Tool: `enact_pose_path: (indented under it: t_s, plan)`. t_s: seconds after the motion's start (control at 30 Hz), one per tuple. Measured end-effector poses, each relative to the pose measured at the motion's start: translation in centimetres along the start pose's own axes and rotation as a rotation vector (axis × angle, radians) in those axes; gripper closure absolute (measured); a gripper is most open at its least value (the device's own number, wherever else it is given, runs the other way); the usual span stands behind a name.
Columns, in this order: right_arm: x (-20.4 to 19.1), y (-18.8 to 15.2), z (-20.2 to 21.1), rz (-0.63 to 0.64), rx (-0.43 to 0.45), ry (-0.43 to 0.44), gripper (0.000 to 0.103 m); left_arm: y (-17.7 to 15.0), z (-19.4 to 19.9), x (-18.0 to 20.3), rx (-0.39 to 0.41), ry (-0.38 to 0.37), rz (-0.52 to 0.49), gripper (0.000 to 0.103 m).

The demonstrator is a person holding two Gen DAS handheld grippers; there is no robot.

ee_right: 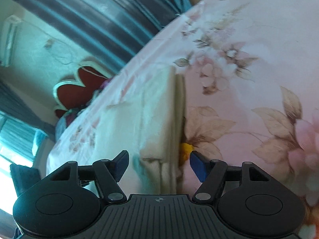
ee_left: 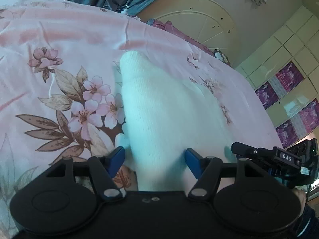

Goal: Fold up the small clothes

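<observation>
A white knitted garment (ee_left: 159, 107) lies folded lengthwise on the floral pink bedspread (ee_left: 59, 39), its narrow end pointing away from me. My left gripper (ee_left: 155, 159) hovers over its near end, open, blue fingertips (ee_left: 117, 157) on either side of the cloth without pressing it. In the right wrist view the same garment (ee_right: 155, 109) looks cream and shows stacked folded edges along its right side. My right gripper (ee_right: 159, 164) stands open over its near end, the layered edge between the fingers. A small yellow patch (ee_right: 185, 149) shows beside that edge.
The bedspread (ee_right: 249, 79) stretches wide on both sides of the garment. Teal curtains (ee_right: 89, 10) hang behind the bed, and a white headboard (ee_left: 199, 20) and wall cabinets (ee_left: 289, 59) stand to the right. A black device marked DAS (ee_left: 279, 157) sits at my left gripper's right.
</observation>
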State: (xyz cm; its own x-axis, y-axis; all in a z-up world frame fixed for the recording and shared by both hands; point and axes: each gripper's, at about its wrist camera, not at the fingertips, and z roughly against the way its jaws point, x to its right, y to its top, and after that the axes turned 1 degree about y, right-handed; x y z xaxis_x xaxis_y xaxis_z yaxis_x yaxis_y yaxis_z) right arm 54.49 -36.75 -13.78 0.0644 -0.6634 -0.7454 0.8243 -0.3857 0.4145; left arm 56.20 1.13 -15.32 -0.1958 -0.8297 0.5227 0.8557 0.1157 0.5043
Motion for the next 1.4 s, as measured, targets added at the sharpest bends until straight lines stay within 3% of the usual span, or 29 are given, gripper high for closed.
enact_pose_path:
  t_s: [0.17,0.3,0.43,0.5,0.53,0.6,0.7,0.8,1.0,1.4]
  plan:
    - [1.1,1.2,-0.8,-0.022,-0.049,0.010,0.035,0.5,-0.4,-0.8,0.001,-0.033,0.030,0.041]
    - [-0.2,1.2,-2.3,0.019,-0.105,0.013,0.036,0.6,-0.6,-0.9,0.001,-0.043,0.034,0.042]
    - [-1.9,1.0,-3.2,0.072,-0.131,-0.045,0.053,1.0,-1.2,-0.6,-0.007,-0.048,0.039,0.045]
    - [-2.3,0.7,-3.4,0.086,-0.126,-0.058,0.055,1.3,-1.5,-0.4,-0.014,-0.044,0.035,0.046]
    - [-2.4,0.7,-3.4,0.090,-0.124,-0.066,0.057,1.3,-1.5,-0.3,-0.016,-0.041,0.032,0.048]
    - [-3.1,0.5,-3.3,0.119,-0.118,-0.081,0.067,1.4,-1.5,-0.1,-0.015,-0.039,0.019,0.064]
    - [-5.1,0.1,-3.1,0.188,-0.092,-0.146,0.070,1.7,-0.8,1.2,-0.001,-0.001,-0.043,0.070]
    - [-7.4,-0.4,-2.9,0.258,-0.067,-0.199,0.071,1.8,0.4,2.3,0.010,0.013,-0.090,0.071]
    - [-11.6,-1.4,-2.5,0.307,-0.045,-0.195,0.072,1.8,4.3,2.2,0.053,0.011,-0.124,0.072]
    - [-20.9,-7.8,-7.0,0.304,-0.045,-0.124,0.072,0.8,13.4,-4.4,0.057,0.084,-0.145,0.071]
